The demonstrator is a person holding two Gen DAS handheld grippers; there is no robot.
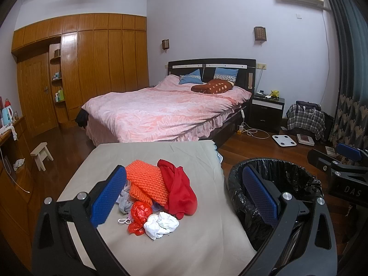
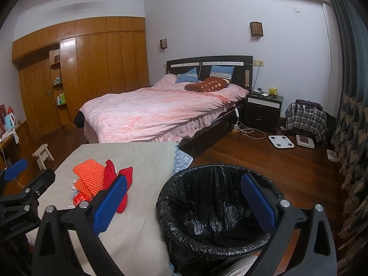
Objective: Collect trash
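Bedroom, wood floor, pink-quilted bed [image 1: 165, 112] behind, wardrobe wall at left. Tabletop [image 1: 161, 241] in the foreground under a beige cloth, trash heaped near its middle: orange foam net [image 1: 147, 184], red cloth [image 1: 179, 188], red plastic bag [image 1: 139, 216], crumpled white paper [image 1: 162, 224], some grey scraps underneath, partly hidden. Bin [image 2: 207, 218] with a black liner stands just beside the tabletop's right edge; it looks empty, so nothing has been collected yet by my read.

Left claw [image 1: 184, 202] is wide apart, nothing between the pads, hovering above the pile; left pad near the orange net, right pad over the bin rim in this view. Right claw [image 2: 184, 207] is also spread and empty, hanging over the bin mouth, with the pile off to its left.

Likely next step: left claw drops onto one piece and carries it to the bin.

Risks:
- Pieces overlap and touch, so a pinch on the paper or red bag could drag neighbours and scatter them over the tabletop or floor.
- Red cloth is floppy; a grip at one end may trail and snag the net.
- Thin bag plastic may slip out of the pads mid-carry.
- Loose liner crumples at the rim; a low pass could catch it and pull it inward.
- Two claws close together near the bin could collide.
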